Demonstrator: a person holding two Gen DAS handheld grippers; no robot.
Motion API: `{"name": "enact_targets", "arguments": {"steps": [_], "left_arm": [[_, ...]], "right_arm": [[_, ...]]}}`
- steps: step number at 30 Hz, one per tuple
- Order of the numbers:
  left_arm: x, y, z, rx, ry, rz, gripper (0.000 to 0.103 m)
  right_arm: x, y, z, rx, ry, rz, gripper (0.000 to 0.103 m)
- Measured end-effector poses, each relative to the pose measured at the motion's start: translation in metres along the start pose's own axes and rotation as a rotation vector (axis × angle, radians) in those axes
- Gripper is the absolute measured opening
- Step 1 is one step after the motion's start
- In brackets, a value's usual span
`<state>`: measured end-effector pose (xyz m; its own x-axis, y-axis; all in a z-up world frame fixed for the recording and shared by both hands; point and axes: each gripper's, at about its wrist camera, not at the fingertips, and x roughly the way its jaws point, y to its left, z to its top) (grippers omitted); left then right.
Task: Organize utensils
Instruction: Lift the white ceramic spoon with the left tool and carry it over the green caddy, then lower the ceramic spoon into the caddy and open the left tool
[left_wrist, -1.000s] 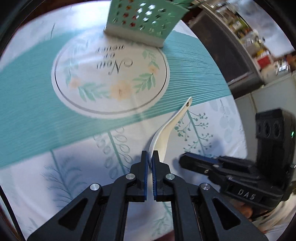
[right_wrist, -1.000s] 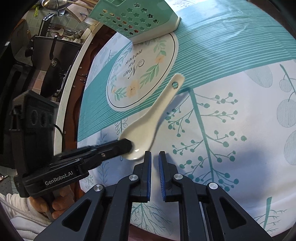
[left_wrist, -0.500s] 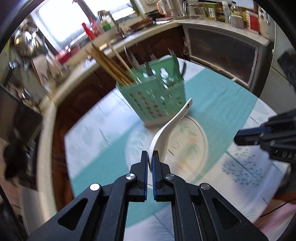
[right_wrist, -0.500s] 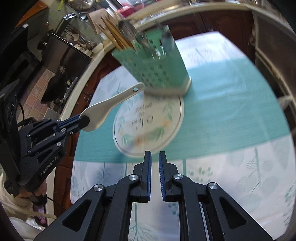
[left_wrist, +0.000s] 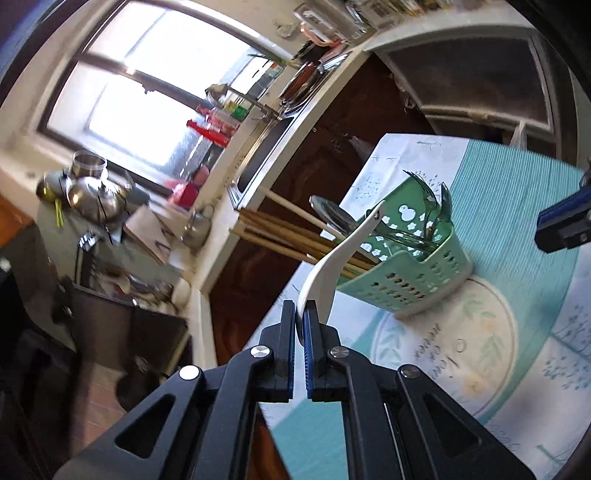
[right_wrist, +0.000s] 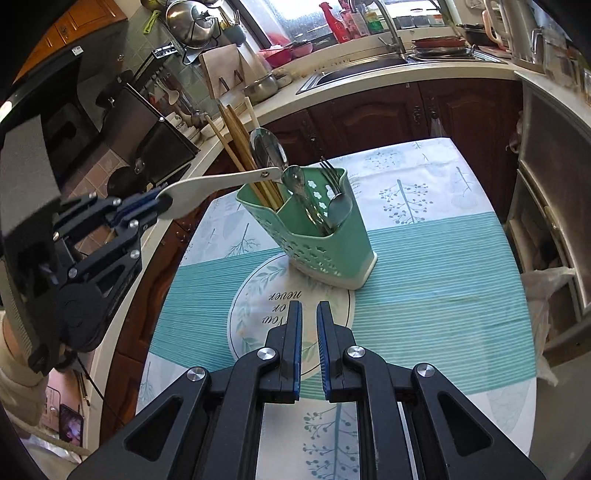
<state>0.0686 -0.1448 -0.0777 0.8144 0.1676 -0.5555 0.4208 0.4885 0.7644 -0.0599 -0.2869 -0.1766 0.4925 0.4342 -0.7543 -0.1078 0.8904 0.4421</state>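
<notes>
My left gripper (left_wrist: 300, 314) is shut on the bowl end of a white ceramic spoon (left_wrist: 343, 254). It holds the spoon in the air, handle tip pointing at the top of the green utensil caddy (left_wrist: 413, 266). In the right wrist view the left gripper (right_wrist: 147, 206) and spoon (right_wrist: 218, 182) are at the left, the handle tip just above the caddy (right_wrist: 325, 240) rim. The caddy holds wooden chopsticks (right_wrist: 240, 147), metal spoons and forks. My right gripper (right_wrist: 308, 325) is shut and empty, low over the tablecloth in front of the caddy.
The caddy stands on a table with a teal and white leaf-print cloth (right_wrist: 443, 295) with a round printed emblem (right_wrist: 266, 295). Behind the table are dark wood cabinets (right_wrist: 406, 110), a sink counter and a stove area at the left.
My left gripper has lifted the spoon off the table and carried it up beside the caddy top. My right gripper has drawn back from the spoon and risen.
</notes>
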Motion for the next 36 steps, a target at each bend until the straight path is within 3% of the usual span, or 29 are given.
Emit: {"name": "enact_targets", "arguments": {"steps": [10, 19, 22, 24, 36], "left_arm": [[0.025, -0.038, 0.033, 0.231, 0.033, 0.023, 0.002], [0.044, -0.065, 0.051, 0.288, 0.059, 0.039, 0.003], [0.046, -0.069, 0.056, 0.280, 0.046, 0.043, 0.006], [0.047, -0.068, 0.058, 0.273, 0.036, 0.052, 0.015], [0.023, -0.039, 0.043, 0.030, 0.016, -0.029, 0.017]], "right_arm": [[0.018, -0.026, 0.023, -0.034, 0.026, 0.024, 0.010], [0.030, -0.033, 0.025, -0.051, 0.054, 0.040, 0.010], [0.031, -0.036, 0.023, -0.048, 0.059, 0.045, 0.010], [0.031, -0.037, 0.022, -0.051, 0.064, 0.049, 0.010], [0.041, -0.031, 0.027, -0.082, 0.081, 0.072, 0.010]]}}
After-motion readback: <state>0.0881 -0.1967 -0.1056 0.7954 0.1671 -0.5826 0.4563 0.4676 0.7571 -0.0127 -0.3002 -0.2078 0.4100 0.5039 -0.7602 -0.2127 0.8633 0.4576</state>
